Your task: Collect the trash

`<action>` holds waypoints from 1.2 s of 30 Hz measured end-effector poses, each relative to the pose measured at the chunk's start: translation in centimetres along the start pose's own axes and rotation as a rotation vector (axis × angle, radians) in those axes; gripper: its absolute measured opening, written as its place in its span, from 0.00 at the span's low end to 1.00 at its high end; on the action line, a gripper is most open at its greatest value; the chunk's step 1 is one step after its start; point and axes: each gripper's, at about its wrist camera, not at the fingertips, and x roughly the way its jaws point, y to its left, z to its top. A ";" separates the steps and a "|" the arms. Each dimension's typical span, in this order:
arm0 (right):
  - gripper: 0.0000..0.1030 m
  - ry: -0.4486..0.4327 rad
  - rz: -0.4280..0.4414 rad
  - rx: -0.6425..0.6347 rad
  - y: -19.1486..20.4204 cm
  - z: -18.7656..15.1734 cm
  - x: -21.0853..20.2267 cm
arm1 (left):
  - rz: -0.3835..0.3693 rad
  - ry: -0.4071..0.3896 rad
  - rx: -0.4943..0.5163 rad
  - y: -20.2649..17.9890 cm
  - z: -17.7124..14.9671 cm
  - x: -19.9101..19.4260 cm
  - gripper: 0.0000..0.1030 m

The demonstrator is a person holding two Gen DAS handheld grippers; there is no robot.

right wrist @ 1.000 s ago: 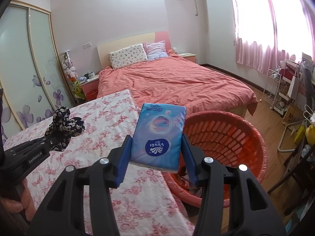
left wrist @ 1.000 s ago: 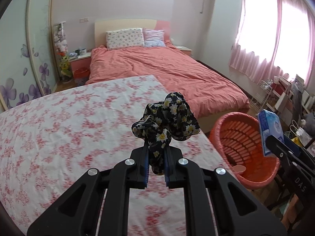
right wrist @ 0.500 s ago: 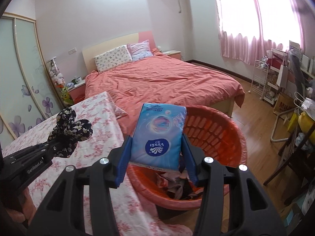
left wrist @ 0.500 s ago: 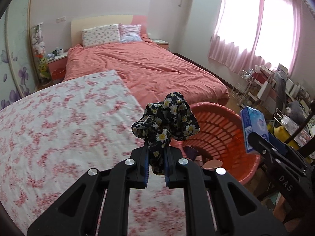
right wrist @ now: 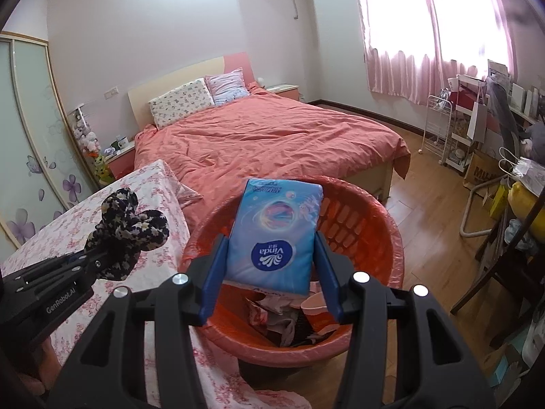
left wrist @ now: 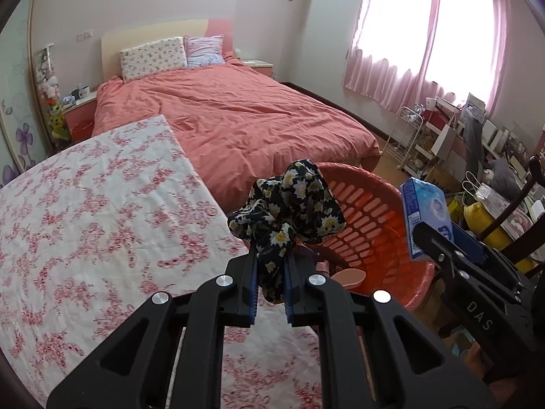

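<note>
Grippers both loaded over the orange basket [right wrist: 381, 225] for the drop: our left gripper [left wrist: 270, 274] clamps the floral scrunchie [left wrist: 289, 211], our right gripper [right wrist: 269, 281] grips the blue tissue pack [right wrist: 276, 231].

The lower end of the floral cloth [left wrist: 289, 211] was pinched out of sight between the left claw [left wrist: 270, 283] pads, and the bunch hid part of the red basket [left wrist: 368, 211] rim behind it. In the right wrist view the blue tissue pack [right wrist: 277, 231] covered much of the basket's inside, so the crumpled items [right wrist: 286, 320] at the bottom (cloth or paper, unclear) showed only partly. The worktop [left wrist: 85, 225] ran off the frame's left and lower edges, and the small things on the far nightstand [left wrist: 80, 97] were too tiny to identify.
</note>
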 end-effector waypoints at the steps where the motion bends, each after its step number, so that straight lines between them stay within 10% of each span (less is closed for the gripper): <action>1: 0.48 0.000 -0.002 0.001 0.0 -0.1 0.0 | -0.004 0.002 0.002 -0.2 0.0 0.2 0.11; 15: 0.48 -0.006 -0.012 0.051 -3.2 0.5 1.1 | -0.066 0.035 0.023 -3.5 0.0 2.1 0.11; 21: 0.53 -0.001 0.010 0.089 -4.4 1.3 2.2 | -0.068 0.078 0.014 -4.0 -0.3 3.7 0.25; 36: 0.86 -0.092 -0.024 0.009 -3.1 -0.9 -4.3 | 0.051 0.005 -0.019 0.0 -2.7 -1.7 0.51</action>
